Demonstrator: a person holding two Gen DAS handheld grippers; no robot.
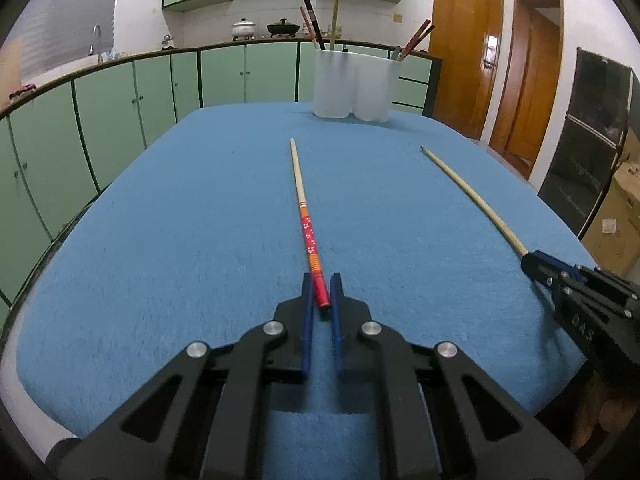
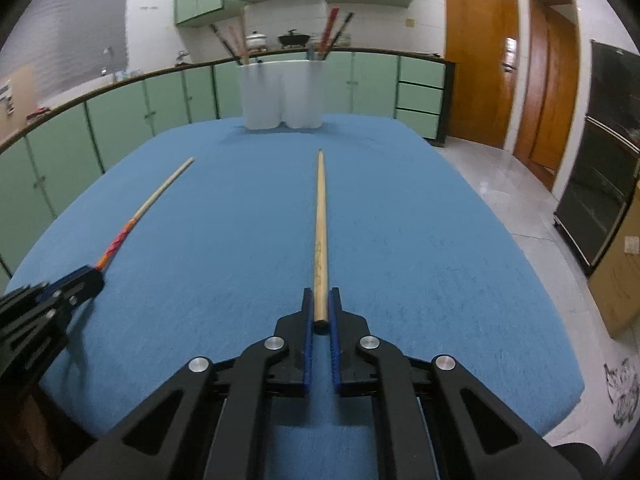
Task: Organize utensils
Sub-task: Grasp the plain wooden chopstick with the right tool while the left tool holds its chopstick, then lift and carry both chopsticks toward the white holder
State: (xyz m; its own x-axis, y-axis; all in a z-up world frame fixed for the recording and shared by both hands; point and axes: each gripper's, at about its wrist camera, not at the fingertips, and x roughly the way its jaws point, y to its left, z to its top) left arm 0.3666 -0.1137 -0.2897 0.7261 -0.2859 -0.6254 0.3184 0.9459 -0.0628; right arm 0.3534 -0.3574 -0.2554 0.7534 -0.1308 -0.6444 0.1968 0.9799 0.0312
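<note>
A chopstick with a red-and-orange patterned handle (image 1: pixel 306 220) lies on the blue tablecloth (image 1: pixel 180 220), pointing away. My left gripper (image 1: pixel 322 284) has its jaws close around the red end, shut on it. A plain wooden chopstick (image 2: pixel 320 232) lies to the right; my right gripper (image 2: pixel 320 300) is shut on its near end. Each gripper shows in the other view: the right one (image 1: pixel 532 260) and the left one (image 2: pixel 90 276). A white two-part utensil holder (image 1: pixel 352 84) with several chopsticks stands at the far table edge; it also shows in the right wrist view (image 2: pixel 282 94).
Green kitchen cabinets (image 1: pixel 120 112) run behind and left of the table. Wooden doors (image 1: pixel 464 52) and a black appliance (image 1: pixel 588 132) stand to the right. Cardboard boxes (image 2: pixel 624 264) sit by the table's right side.
</note>
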